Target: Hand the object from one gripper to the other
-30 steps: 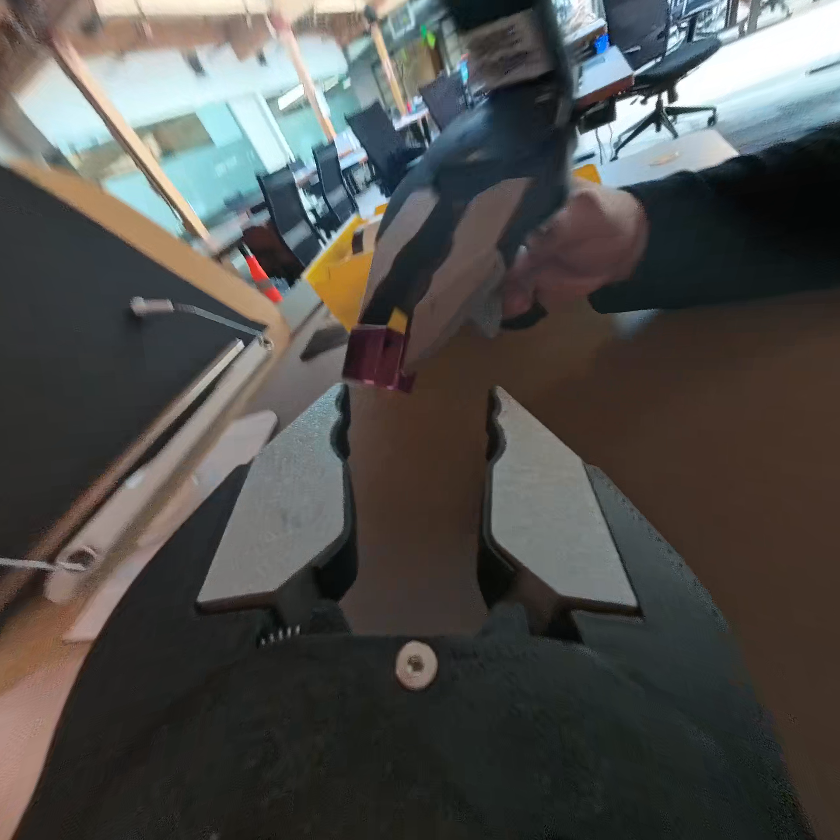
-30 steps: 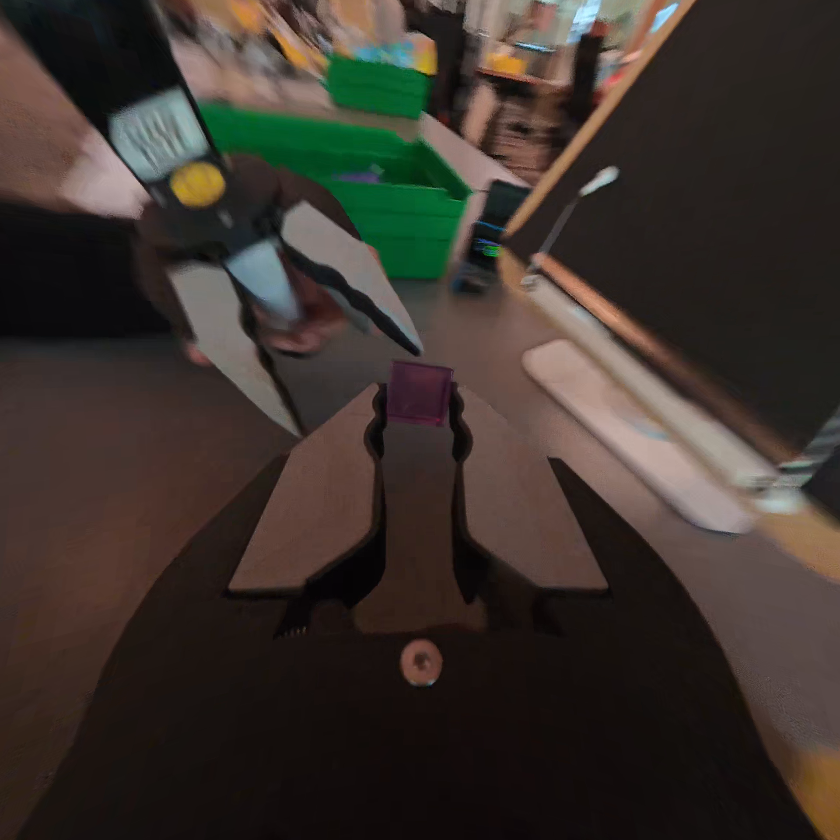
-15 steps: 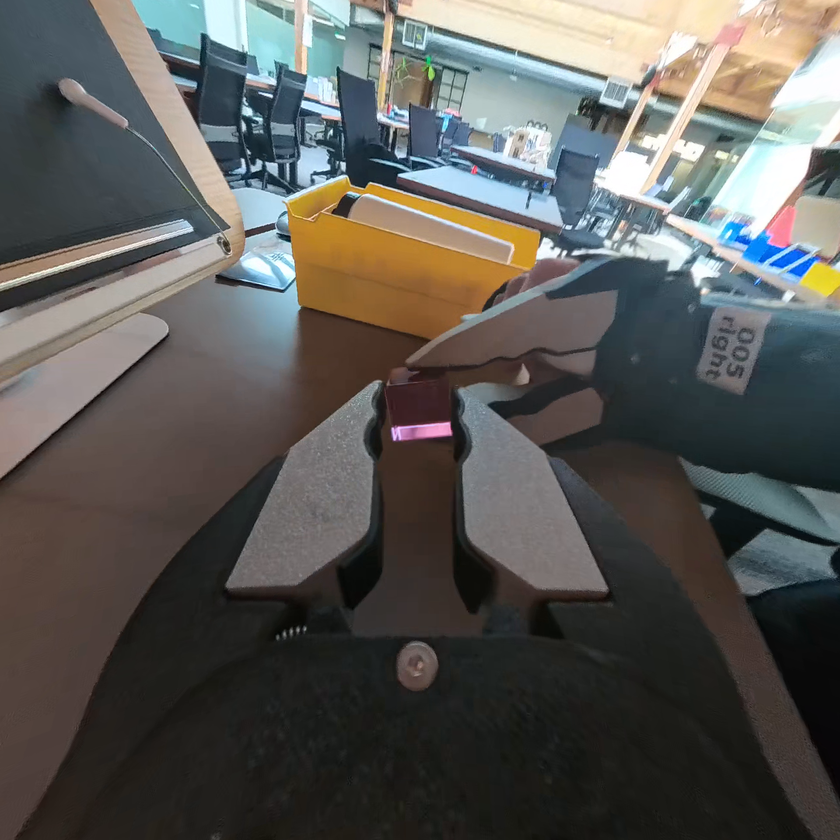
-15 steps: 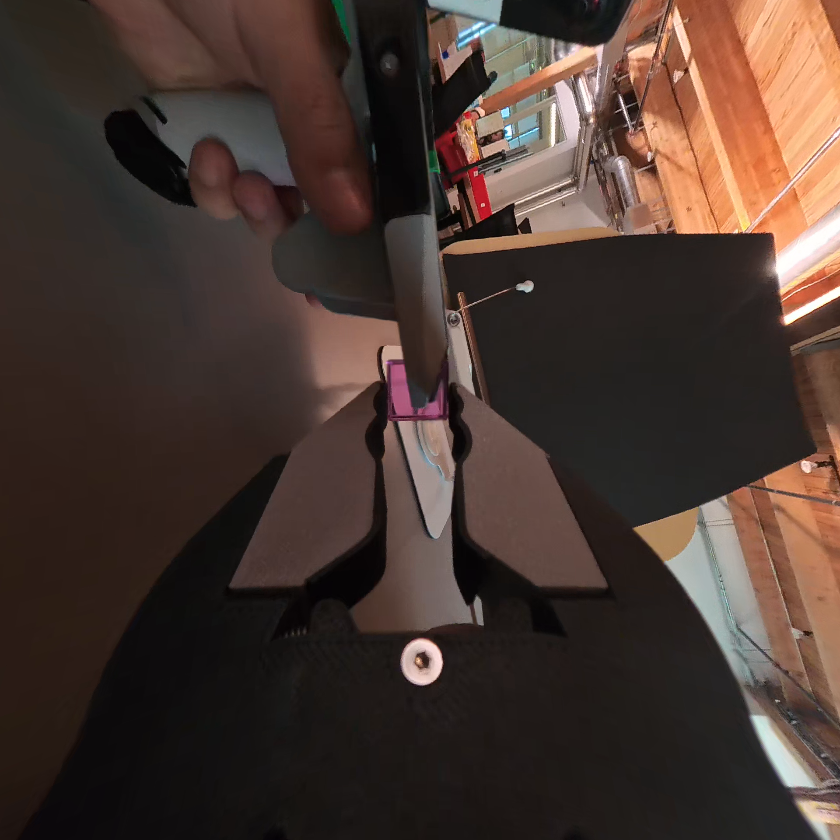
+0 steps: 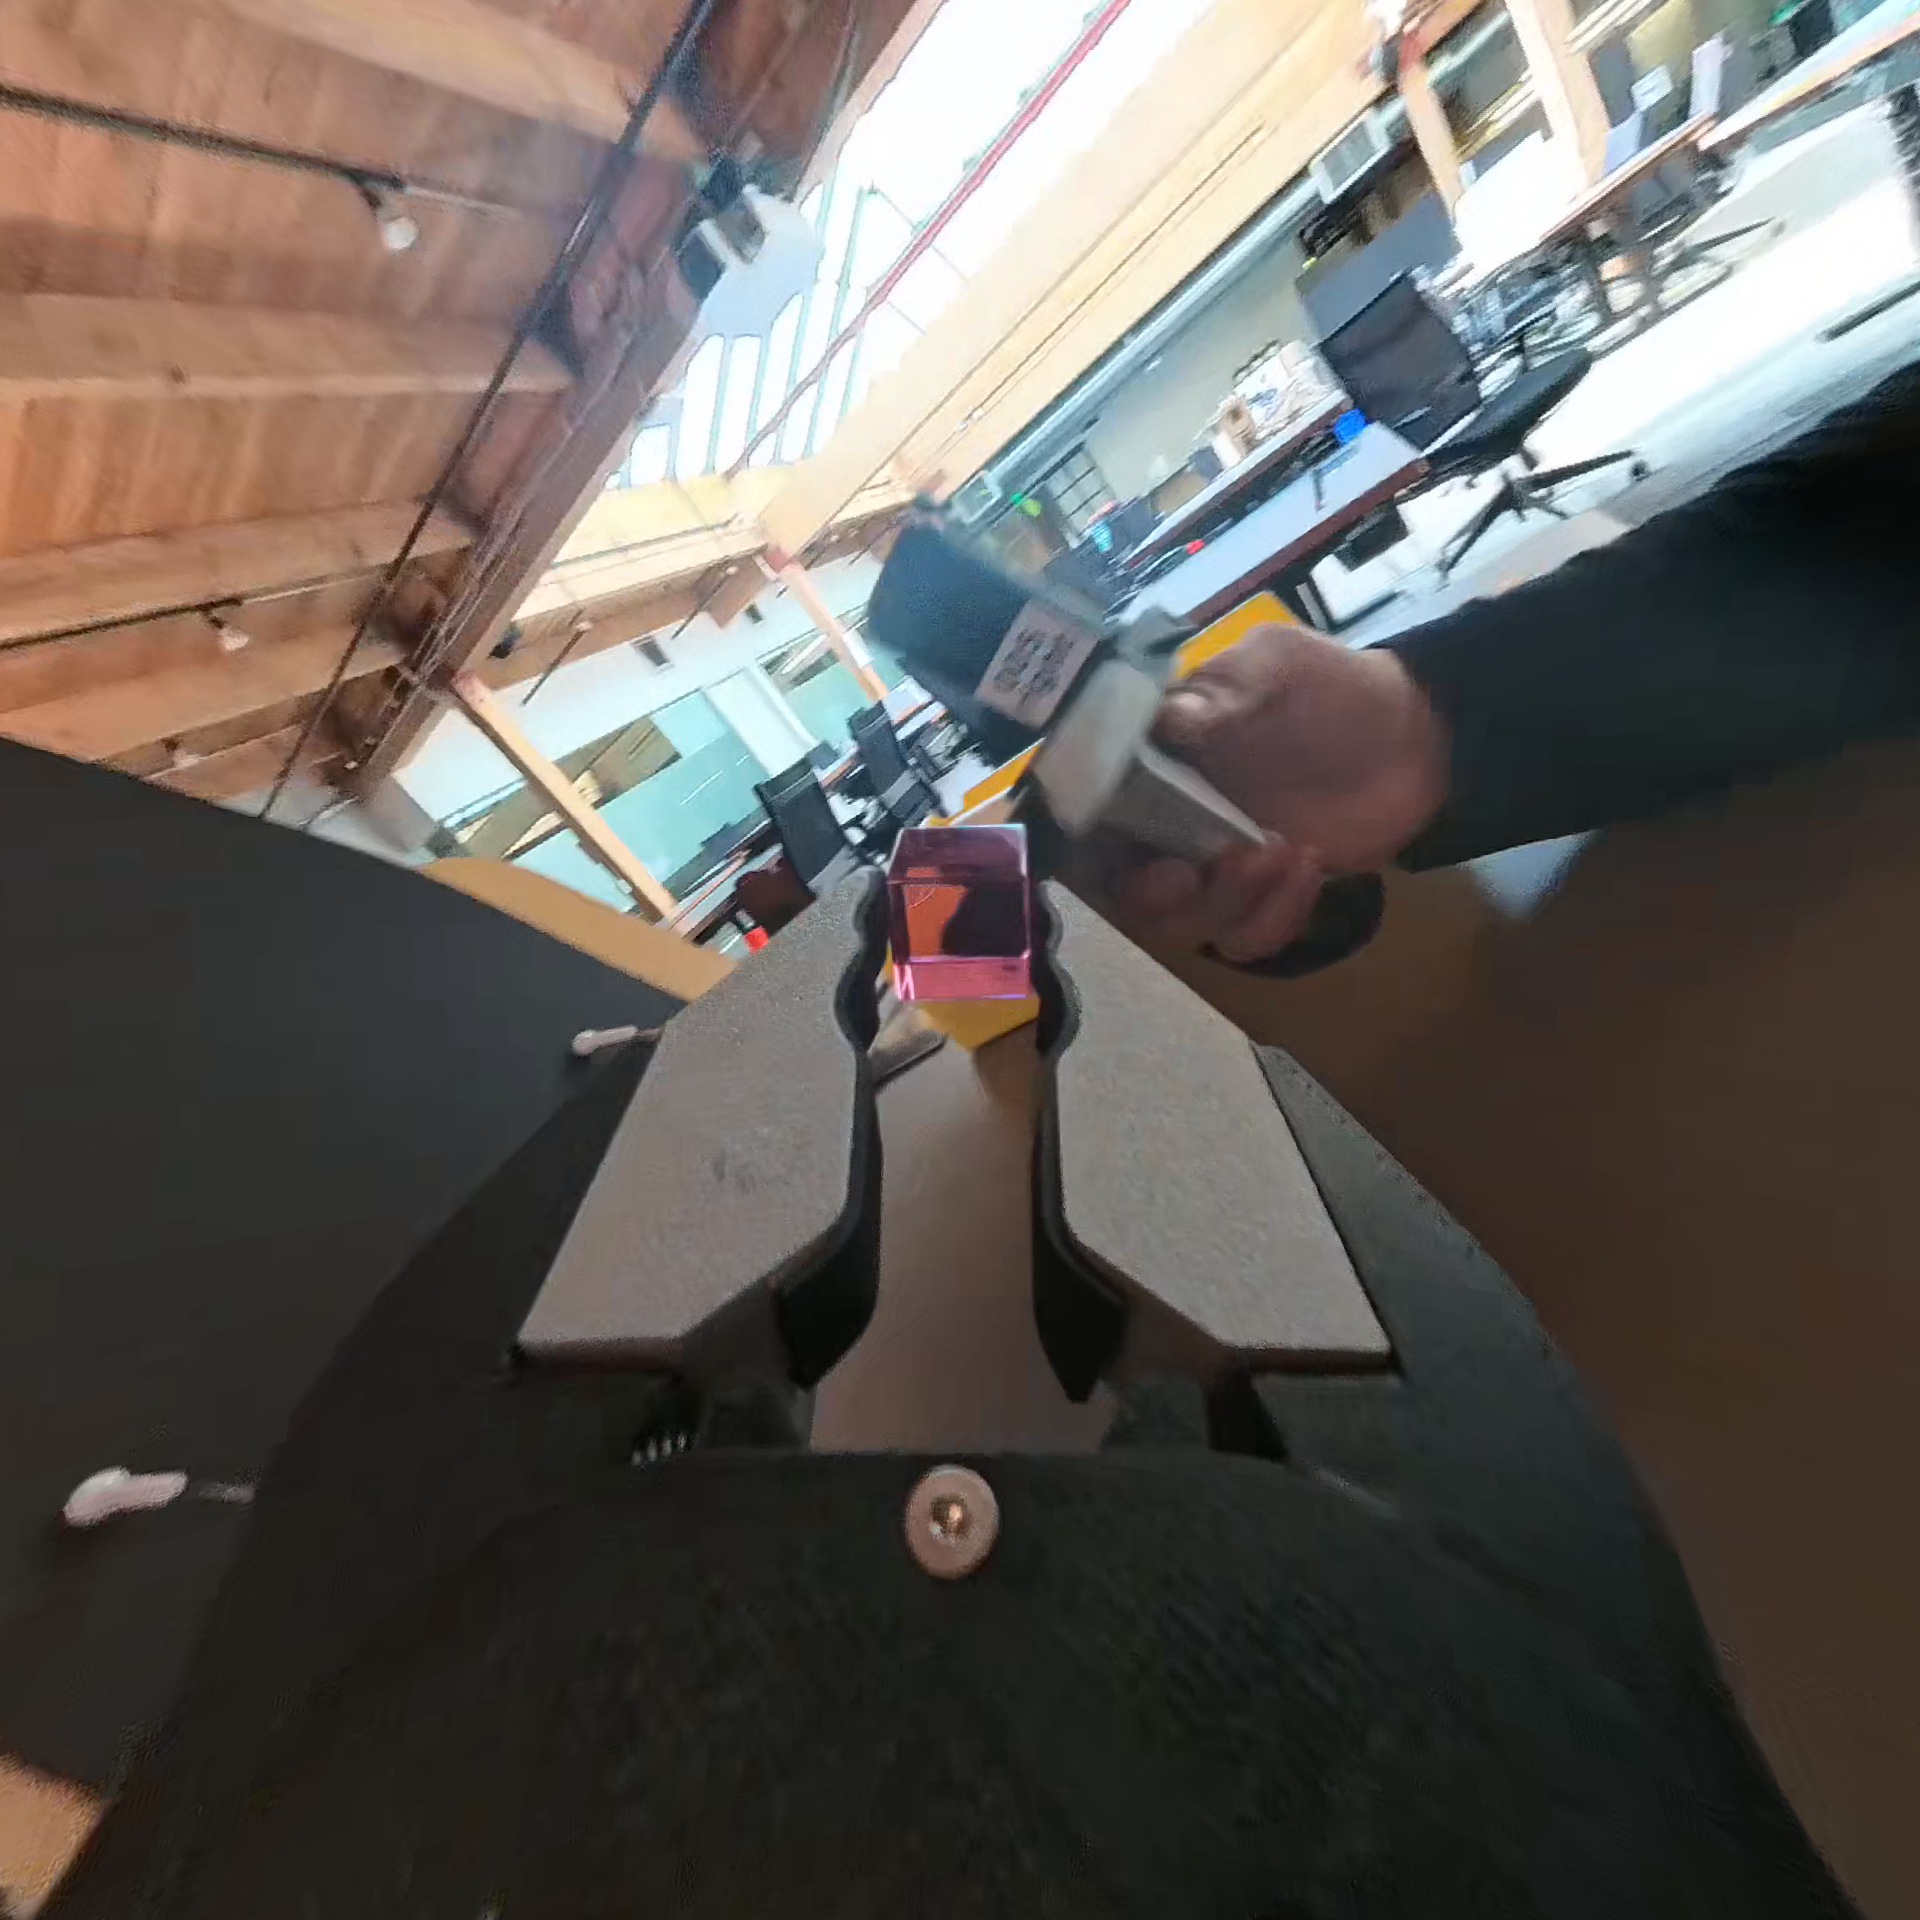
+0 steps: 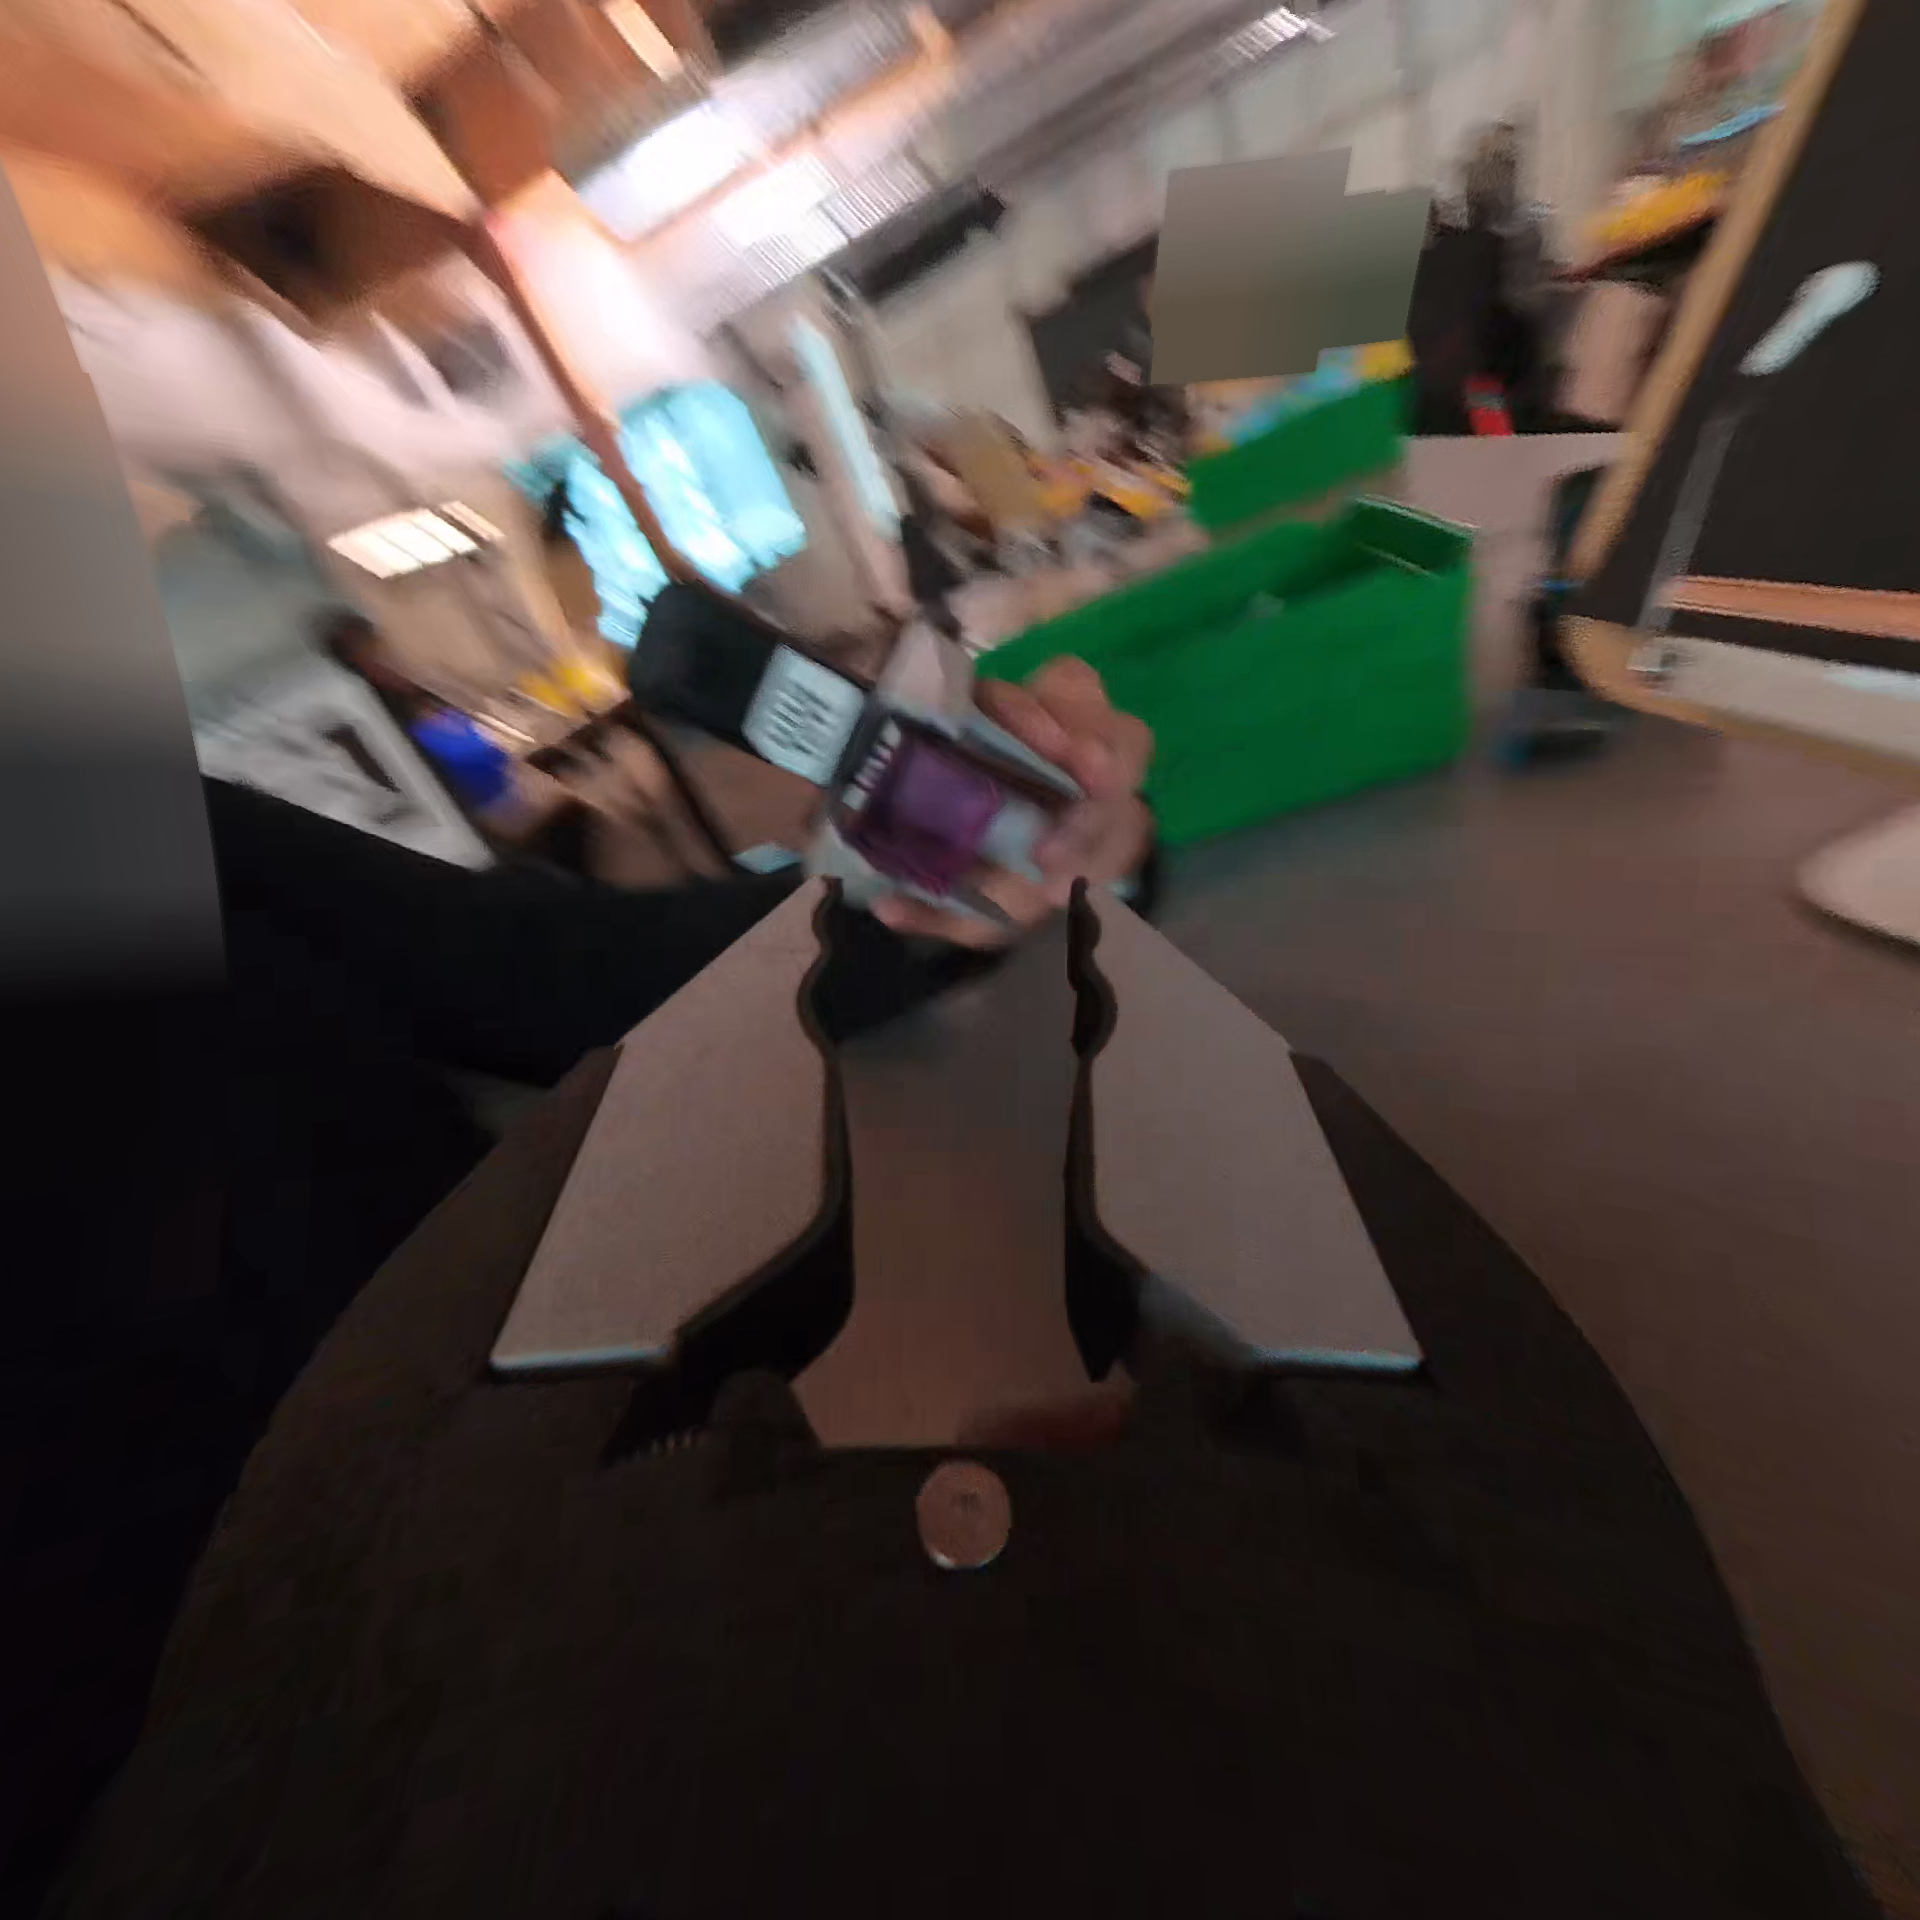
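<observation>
Half a second ago both tongs pinched the one purple cube together; since then the right tongs (image 6: 951,904) have let go and drawn back, and the cube (image 5: 961,914) has stayed with the left tongs (image 5: 954,935). In the left wrist view the left tongs press in on that single translucent cube at their very tips, one finger on each of its two side faces, lifted clear of the brown counter (image 5: 1662,1143). The right tongs appear farther off there, to the right of the cube and apart from it, gripped by one hand (image 5: 1299,769) in a dark sleeve; motion blur hides their tips in that view. In the right wrist view the two fingers of the right tongs stand spread with nothing between them, only counter showing in the gap. Beyond them, blurred, the left tongs point back with the cube (image 6: 935,805) at their tips, held by the other hand (image 6: 1081,769). One green bin (image 6: 1299,665) stands on the counter behind, and one black board (image 5: 208,1039) with a pale wooden edge rises at the left tongs' side.
</observation>
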`<state>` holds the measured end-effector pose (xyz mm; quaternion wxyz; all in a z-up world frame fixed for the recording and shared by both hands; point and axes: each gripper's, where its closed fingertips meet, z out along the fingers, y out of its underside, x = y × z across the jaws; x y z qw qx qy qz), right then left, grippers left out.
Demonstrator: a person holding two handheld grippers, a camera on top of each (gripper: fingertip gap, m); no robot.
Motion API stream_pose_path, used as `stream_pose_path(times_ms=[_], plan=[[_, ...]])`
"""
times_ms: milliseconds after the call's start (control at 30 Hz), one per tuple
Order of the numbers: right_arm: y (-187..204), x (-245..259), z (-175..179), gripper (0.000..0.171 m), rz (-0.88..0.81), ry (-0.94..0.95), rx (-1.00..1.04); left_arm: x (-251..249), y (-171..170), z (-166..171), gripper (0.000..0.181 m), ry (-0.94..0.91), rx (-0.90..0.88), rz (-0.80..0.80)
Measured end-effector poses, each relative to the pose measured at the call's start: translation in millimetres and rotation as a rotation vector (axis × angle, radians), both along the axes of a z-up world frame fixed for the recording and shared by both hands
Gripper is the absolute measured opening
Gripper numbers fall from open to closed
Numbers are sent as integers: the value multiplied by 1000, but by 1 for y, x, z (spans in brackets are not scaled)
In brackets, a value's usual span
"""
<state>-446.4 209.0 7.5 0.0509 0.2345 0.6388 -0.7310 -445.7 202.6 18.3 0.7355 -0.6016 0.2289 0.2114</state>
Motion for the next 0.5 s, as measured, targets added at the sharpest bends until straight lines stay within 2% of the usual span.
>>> stream_pose_path(times_ms=[67,233,267,367,433,500], plan=[[2,7,12,41,90,-74,-128,11,1,2,25,11,13,-36],[-12,15,2,41,192,-159,-140,12,11,-10,24,157,-24,70],[-12,9,-4,26,154,-166,-118,11,13,-13,24,202,-33,100],[-7,-4,-17,24,76,-176,-55,0,18,-25,24,231,-103,182],[1,-18,-25,24,-59,-117,43,-14,22,-35,24,155,-152,241],[14,-34,-33,24,-241,-12,196,-32,25,-42,32,-5,-200,300]])
